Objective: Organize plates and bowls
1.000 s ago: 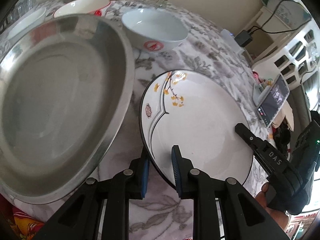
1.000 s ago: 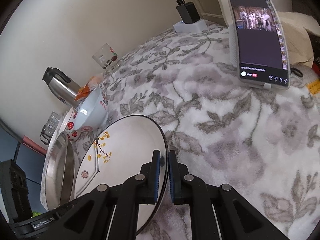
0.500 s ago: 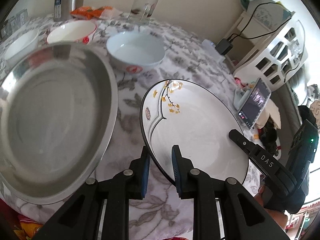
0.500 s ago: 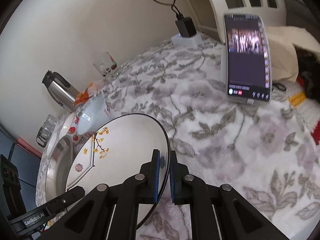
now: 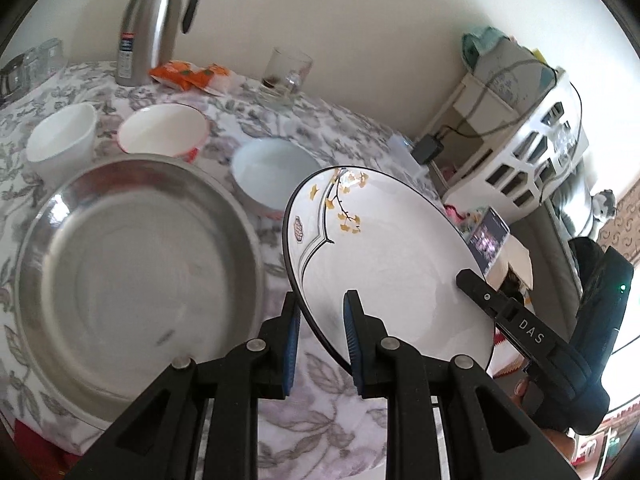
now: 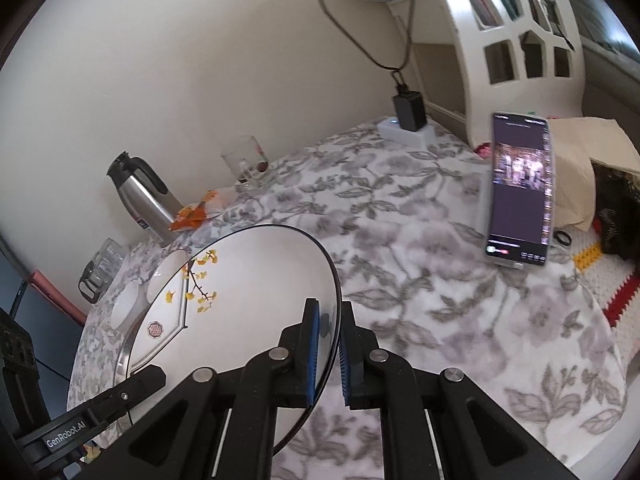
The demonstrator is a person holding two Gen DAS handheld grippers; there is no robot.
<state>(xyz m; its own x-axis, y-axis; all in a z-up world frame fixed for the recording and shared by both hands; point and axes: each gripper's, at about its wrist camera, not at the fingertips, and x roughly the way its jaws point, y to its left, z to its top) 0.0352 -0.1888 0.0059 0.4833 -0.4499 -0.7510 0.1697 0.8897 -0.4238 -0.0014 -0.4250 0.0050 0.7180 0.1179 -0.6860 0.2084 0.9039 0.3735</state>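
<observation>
Both hand-held grippers clamp white plate: left hand-held gripper (image 5: 320,320) on near rim, right hand-held gripper (image 6: 329,334) opposite. Plate (image 5: 384,248) lifted, tilted above worktop (image 6: 420,264). Steel pan (image 5: 132,268) just left; bowl (image 5: 272,172) behind; phone (image 6: 520,188) right.

Item count on surface
3 bowls (image 5: 62,136) (image 5: 162,130) (image 5: 274,174), 1 steel pan (image 5: 132,272), 1 painted plate (image 5: 384,256), 1 thermos (image 5: 150,20), 1 glass mug (image 5: 286,76), 1 snack packet (image 5: 188,76), 1 phone (image 6: 520,188), 2 tools (image 5: 320,340) (image 6: 328,356).
</observation>
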